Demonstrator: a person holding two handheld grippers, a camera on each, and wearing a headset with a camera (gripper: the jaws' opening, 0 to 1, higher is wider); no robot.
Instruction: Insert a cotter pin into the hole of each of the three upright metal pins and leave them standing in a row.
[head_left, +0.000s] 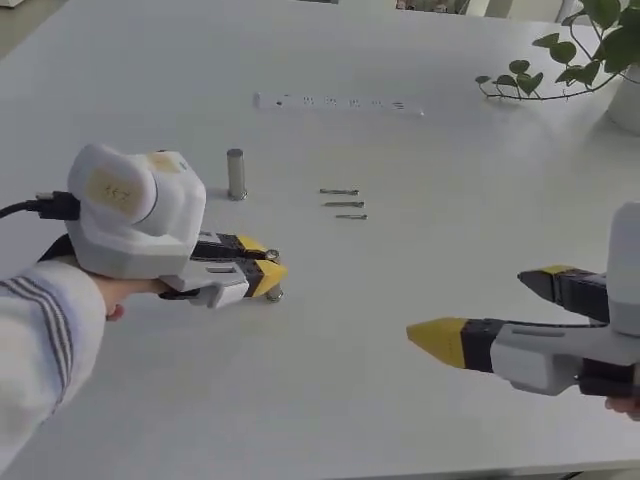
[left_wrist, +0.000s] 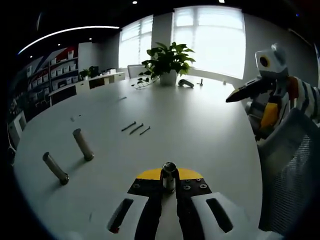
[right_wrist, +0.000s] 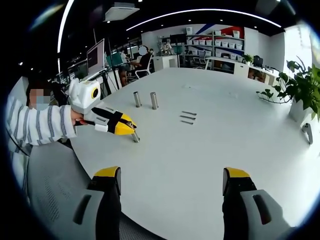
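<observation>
My left gripper (head_left: 272, 265) is shut on an upright metal pin (left_wrist: 169, 176), whose foot (head_left: 273, 294) stands on the white table. Up and to the left in the left gripper view, two more metal pins (left_wrist: 83, 144) (left_wrist: 55, 168) stand free. One of them (head_left: 236, 174) stands beyond the left gripper in the head view. Three cotter pins (head_left: 344, 204) lie side by side mid-table, clear of both grippers. My right gripper (head_left: 470, 305) hovers open and empty at the near right. It faces the left gripper (right_wrist: 120, 125), the cotter pins (right_wrist: 187, 117) and the two free pins (right_wrist: 145, 99).
A white power strip (head_left: 338, 102) lies at the back of the table (head_left: 330, 400). A potted plant (head_left: 575, 50) trails over the far right corner. Bare tabletop lies between the two grippers. Chairs stand beside the table.
</observation>
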